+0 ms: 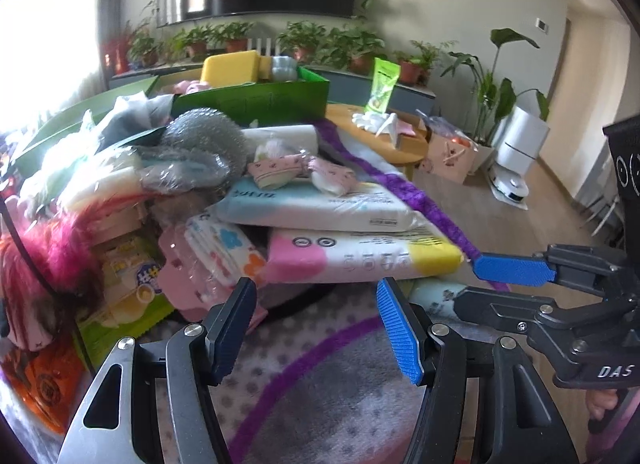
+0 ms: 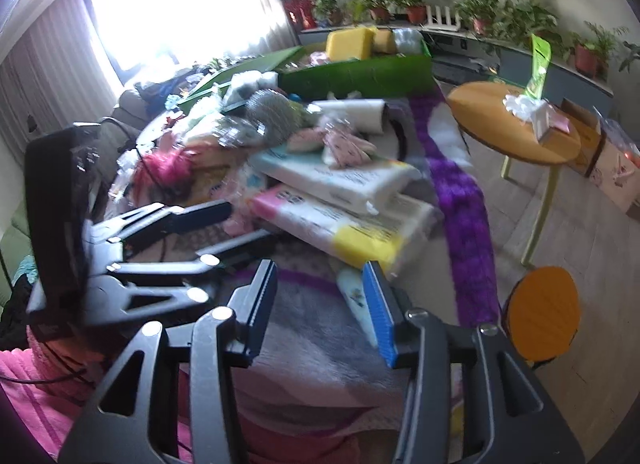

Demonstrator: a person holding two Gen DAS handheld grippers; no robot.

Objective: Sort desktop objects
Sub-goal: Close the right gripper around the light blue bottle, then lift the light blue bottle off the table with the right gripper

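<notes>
- Left tool (image 1: 318, 328), right tool (image 2: 322, 302): both agape, empty, low before the pile.
- Tissue packs (image 1: 360, 256): stacked askew at the table's near edge; nudging risks a slide.

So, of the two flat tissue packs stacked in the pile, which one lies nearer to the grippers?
The lower pack, the pink and yellow tissue pack. The pale blue tissue pack rests on top of it and sits further back. Both grippers are open and empty.

We held our left gripper (image 1: 316, 328) low with its jaws spread wide and empty; our right gripper (image 2: 320, 310), close beside it, was likewise parted and gripped nothing.
</notes>
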